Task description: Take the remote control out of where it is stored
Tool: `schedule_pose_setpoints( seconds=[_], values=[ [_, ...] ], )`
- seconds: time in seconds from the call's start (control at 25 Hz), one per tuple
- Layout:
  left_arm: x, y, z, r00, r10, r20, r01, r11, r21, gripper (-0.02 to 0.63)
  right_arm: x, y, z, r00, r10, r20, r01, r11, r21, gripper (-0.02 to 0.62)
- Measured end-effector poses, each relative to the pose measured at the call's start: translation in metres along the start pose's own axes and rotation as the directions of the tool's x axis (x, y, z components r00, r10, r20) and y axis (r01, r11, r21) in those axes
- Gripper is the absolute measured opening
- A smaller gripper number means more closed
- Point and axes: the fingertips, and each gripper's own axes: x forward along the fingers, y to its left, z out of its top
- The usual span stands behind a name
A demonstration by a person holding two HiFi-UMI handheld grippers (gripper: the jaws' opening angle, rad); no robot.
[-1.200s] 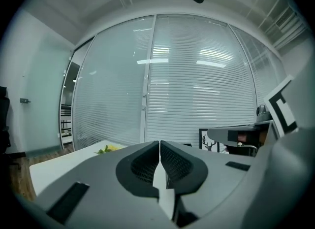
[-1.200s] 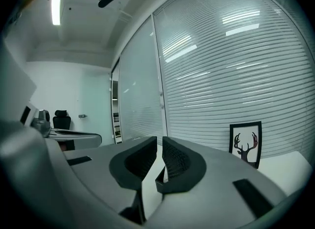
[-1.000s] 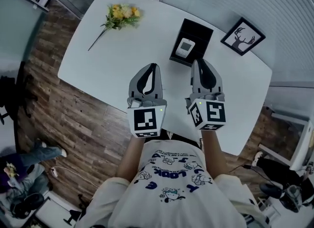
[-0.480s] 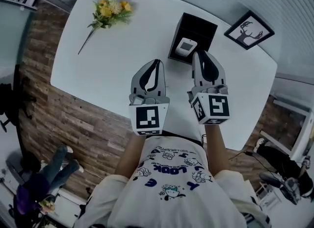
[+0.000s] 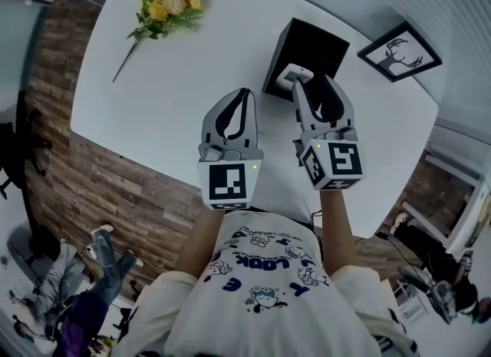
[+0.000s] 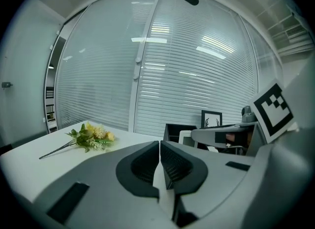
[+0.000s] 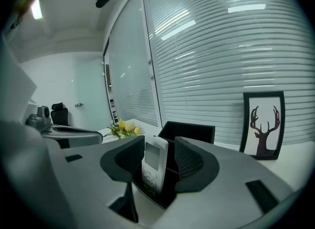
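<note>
The white remote control (image 5: 296, 76) stands upright in the front compartment of a black box (image 5: 314, 41) on the white table (image 5: 169, 110). My right gripper (image 5: 312, 85) is at the box, its jaws opening with the remote between them; a gap shows on both sides. The right gripper view shows the remote (image 7: 154, 164), with its grey screen, leaning between the dark pads (image 7: 191, 161) of the right gripper (image 7: 160, 145). My left gripper (image 5: 243, 96) hovers left of the box, shut and empty, its jaws touching in the left gripper view (image 6: 160, 145).
A bunch of yellow flowers (image 5: 161, 8) lies at the table's far left. A framed deer picture (image 5: 400, 51) stands right of the box. The table's near edge runs below both grippers, over a wood-pattern floor (image 5: 92, 186). Slatted blinds (image 7: 221, 50) close the far side.
My right gripper has moved forward to the black box and its jaws have opened around the remote. The left gripper has stayed shut and moved only slightly.
</note>
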Motion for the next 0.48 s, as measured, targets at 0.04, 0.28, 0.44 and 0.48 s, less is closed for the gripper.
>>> schedule_pose_setpoints(
  seconds=[0.04,0.28,0.44,0.48],
  values=[
    [0.002,0.000,-0.001,1.000,0.000,-0.004,0.000,1.000,0.000,0.020,0.004,0.000,-0.002,1.000,0.012,-0.008,-0.012,1.000,0.001,0.187],
    [0.012,0.007,-0.009,1.000,0.000,-0.026,0.000,1.000,-0.006,0.020,0.019,0.002,-0.012,0.997,0.052,-0.056,-0.053,0.998,-0.023,0.190],
    [0.015,0.012,-0.012,0.999,0.010,-0.034,-0.010,1.000,-0.015,0.020,0.022,-0.001,-0.017,0.996,0.050,-0.072,-0.052,0.998,-0.022,0.190],
    [0.015,0.013,-0.013,0.999,0.011,-0.036,-0.011,1.000,-0.014,0.020,0.023,0.000,-0.018,0.996,0.055,-0.075,-0.057,0.998,-0.021,0.190]
  ],
)
